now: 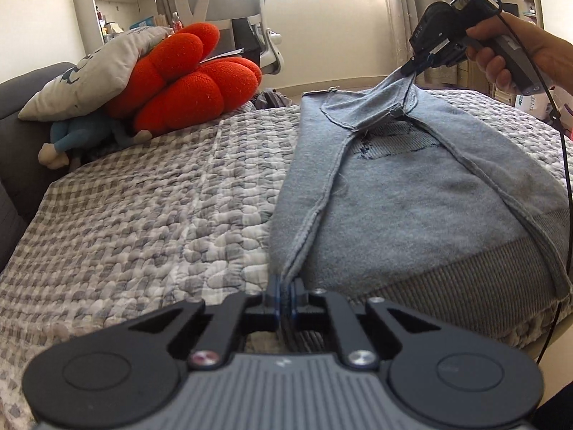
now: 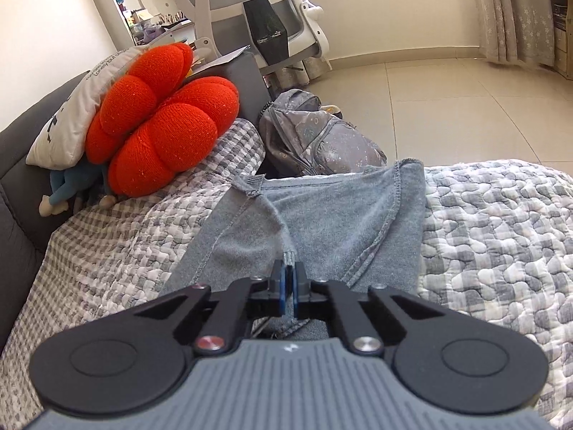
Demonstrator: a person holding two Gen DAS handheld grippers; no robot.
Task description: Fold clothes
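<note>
Nearest, the left gripper has its jaws pinched tight on a seamed edge of the grey knitted sweater, which lies spread on the grey-and-white checked quilted bed. The right gripper, held in a hand, has its jaws clamped on another fold of the sweater, lifting it off the bed. Beyond, a red knitted flower-shaped cushion leans against a grey printed pillow, half hiding a blue soft toy. A grey patterned backpack sits on the floor, partly cut off by the bed's edge.
</note>
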